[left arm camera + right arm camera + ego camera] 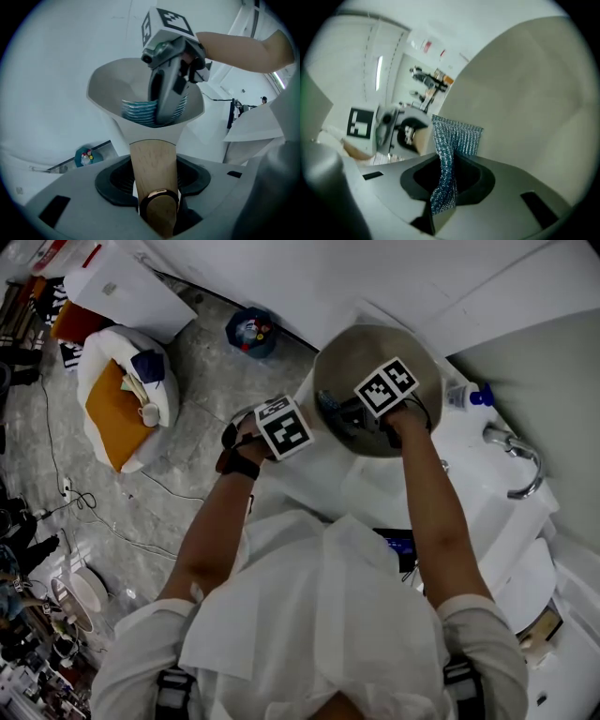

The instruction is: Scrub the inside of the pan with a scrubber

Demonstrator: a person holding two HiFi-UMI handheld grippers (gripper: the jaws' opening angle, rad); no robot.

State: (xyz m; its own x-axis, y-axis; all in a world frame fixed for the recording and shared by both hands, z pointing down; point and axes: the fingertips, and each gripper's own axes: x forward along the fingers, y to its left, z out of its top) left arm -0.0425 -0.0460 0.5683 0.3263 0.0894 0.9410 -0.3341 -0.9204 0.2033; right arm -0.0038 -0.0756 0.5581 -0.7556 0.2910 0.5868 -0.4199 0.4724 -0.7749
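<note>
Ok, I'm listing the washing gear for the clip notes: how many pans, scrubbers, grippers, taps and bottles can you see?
pan: 1
scrubber: 1
grippers: 2, the left gripper clamped on the pan's wooden handle and the right gripper clamped on the scrubber
tap: 1
bottle: 1, with a blue cap
Total: 6

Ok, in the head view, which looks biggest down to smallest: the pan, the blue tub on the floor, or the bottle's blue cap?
1. pan
2. blue tub. It sits farther away on the floor, so it probably looks smaller than it really is.
3. blue cap
</note>
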